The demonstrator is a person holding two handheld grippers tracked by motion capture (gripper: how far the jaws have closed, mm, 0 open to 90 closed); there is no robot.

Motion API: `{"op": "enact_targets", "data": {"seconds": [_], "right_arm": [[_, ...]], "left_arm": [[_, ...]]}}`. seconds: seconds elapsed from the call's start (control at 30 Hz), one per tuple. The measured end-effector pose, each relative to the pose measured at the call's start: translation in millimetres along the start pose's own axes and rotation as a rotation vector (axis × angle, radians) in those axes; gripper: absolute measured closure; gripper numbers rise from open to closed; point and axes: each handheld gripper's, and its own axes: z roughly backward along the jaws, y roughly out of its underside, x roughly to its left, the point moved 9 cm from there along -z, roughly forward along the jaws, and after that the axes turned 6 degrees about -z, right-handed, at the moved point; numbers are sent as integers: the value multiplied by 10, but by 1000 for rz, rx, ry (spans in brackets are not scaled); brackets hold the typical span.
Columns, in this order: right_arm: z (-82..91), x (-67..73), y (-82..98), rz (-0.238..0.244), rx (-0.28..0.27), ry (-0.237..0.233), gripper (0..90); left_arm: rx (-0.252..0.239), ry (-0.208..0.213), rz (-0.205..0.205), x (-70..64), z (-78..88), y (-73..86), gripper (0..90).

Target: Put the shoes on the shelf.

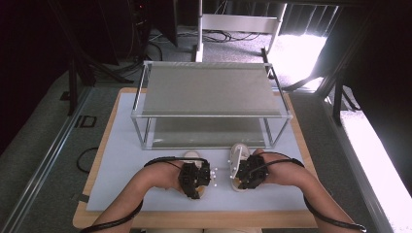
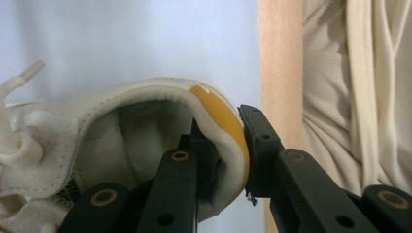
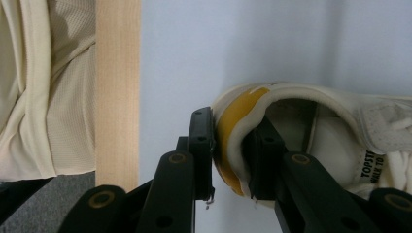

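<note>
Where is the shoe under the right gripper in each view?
High view: the right shoe lies right of centre on the mat, toe toward the metal rack.
Right gripper view: its yellow-tabbed heel, centre right, pinched by the right gripper.
Left gripper view: that is the other shoe.
Shared landmark: the table's wooden edge.

Two shoes lay side by side on the mat (image 1: 145, 184) covering my worktop (image 1: 104, 145): the left shoe (image 1: 194, 158) under my left tongs (image 1: 195, 180), the right shoe (image 1: 239, 155) under my right tongs (image 1: 245, 175). Behind them stood a two-tier rack (image 1: 209, 92). The shoes seemed slightly apart, toes towards it.
</note>
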Motion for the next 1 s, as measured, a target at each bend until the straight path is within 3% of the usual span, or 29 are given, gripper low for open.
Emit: {"op": "enact_targets", "data": {"seconds": [0.03,0.2,0.4,0.6,0.77,0.93,1.0], "right_arm": [[18,-23,1,-4,0,5,752],[69,-107,2,-16,-6,16,751],[101,-248,20,-35,-5,19,751],[81,-414,22,-57,1,13,751],[80,-549,-14,-67,-14,24,750],[88,-676,-66,-82,-26,37,748],[82,-716,-81,-82,-25,40,748]], "left_arm": [[4,-16,-23,27,17,-10,773],[0,-47,-46,115,29,-40,770],[-11,-38,-94,175,35,-112,771],[-21,-18,-92,236,8,-186,772],[-29,-48,-117,351,10,-230,772],[-27,-44,-124,437,-3,-266,772],[-30,-41,-163,472,-12,-287,772]]}}
